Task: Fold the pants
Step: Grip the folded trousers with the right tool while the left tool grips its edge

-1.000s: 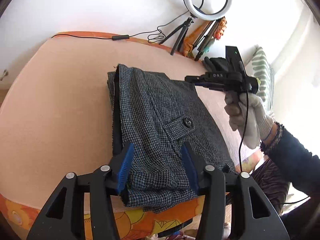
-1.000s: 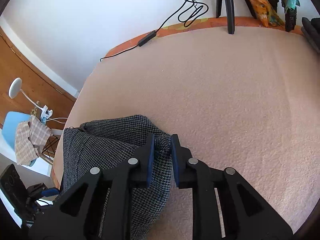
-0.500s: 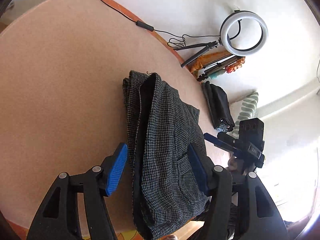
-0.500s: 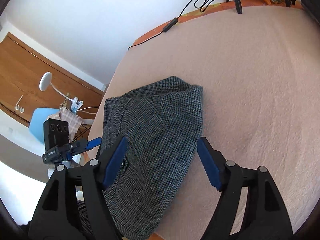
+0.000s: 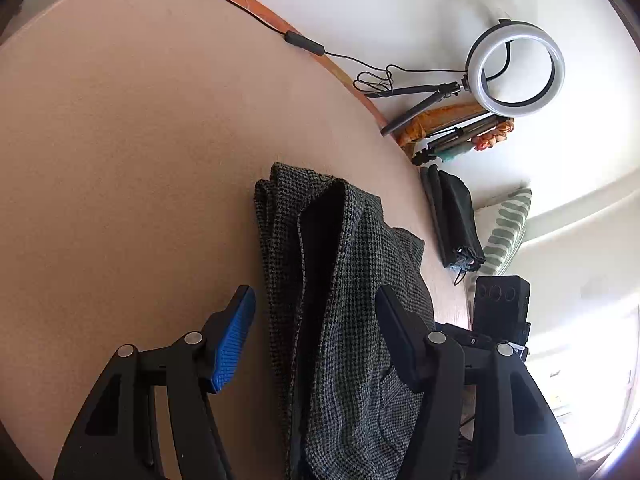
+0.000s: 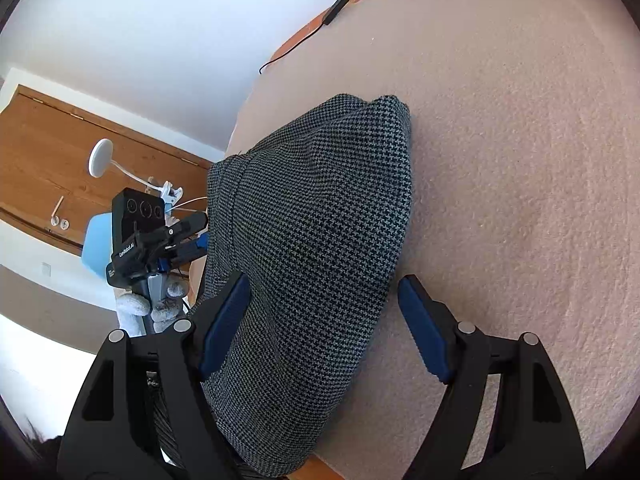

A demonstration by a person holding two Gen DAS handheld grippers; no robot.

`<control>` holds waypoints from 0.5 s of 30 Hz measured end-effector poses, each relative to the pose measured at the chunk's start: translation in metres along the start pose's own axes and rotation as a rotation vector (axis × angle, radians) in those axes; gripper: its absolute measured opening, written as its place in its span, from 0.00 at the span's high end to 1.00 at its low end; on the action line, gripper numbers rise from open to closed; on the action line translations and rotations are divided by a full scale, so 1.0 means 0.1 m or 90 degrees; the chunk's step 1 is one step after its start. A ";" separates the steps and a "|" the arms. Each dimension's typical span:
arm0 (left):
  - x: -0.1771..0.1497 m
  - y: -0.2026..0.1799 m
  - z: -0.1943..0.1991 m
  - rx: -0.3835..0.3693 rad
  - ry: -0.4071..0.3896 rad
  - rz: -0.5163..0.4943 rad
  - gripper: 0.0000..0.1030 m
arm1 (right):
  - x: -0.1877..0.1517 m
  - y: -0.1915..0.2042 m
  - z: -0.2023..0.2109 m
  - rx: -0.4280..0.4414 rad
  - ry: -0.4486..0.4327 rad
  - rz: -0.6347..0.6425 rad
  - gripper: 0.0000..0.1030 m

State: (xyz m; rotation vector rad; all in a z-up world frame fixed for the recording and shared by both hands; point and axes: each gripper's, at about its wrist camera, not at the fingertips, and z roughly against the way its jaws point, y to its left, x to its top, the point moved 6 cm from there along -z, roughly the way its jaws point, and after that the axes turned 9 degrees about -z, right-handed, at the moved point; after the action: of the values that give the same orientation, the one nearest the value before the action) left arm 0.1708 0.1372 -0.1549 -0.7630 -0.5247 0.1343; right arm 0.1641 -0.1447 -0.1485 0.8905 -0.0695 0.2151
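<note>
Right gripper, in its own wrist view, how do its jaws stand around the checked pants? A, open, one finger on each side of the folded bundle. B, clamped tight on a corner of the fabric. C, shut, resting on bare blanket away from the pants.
A: the right gripper is open, its blue pads apart on either side of the folded pants lying on the pink blanket.
</note>
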 end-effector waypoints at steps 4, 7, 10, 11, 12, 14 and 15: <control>0.03 0.03 -0.07 -0.013 0.015 0.006 0.40 | 0.01 0.01 -0.01 0.018 -0.008 0.006 0.23; 0.03 0.06 -0.13 -0.043 0.019 0.023 0.40 | 0.01 -0.01 0.01 0.041 -0.009 -0.003 0.23; 0.07 0.07 -0.15 -0.059 0.017 0.030 0.39 | 0.04 -0.02 0.02 0.054 -0.008 0.001 0.23; 0.08 0.06 -0.16 -0.059 0.016 0.026 0.39 | 0.05 0.00 0.01 0.054 -0.006 0.006 0.23; 0.09 0.05 -0.17 -0.060 0.014 0.022 0.39 | 0.06 0.02 0.00 0.055 -0.003 0.012 0.23; 0.09 0.01 -0.19 -0.058 0.012 0.007 0.39 | 0.04 0.04 -0.03 0.055 -0.002 0.025 0.23; 0.09 0.00 -0.20 -0.057 0.012 -0.001 0.39 | 0.04 0.07 -0.05 0.054 -0.002 0.032 0.23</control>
State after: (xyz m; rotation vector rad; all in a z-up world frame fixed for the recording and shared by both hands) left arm 0.1881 0.1272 -0.1634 -0.8501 -0.5164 0.1022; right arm 0.1665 -0.1365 -0.1458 0.9750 -0.0854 0.2650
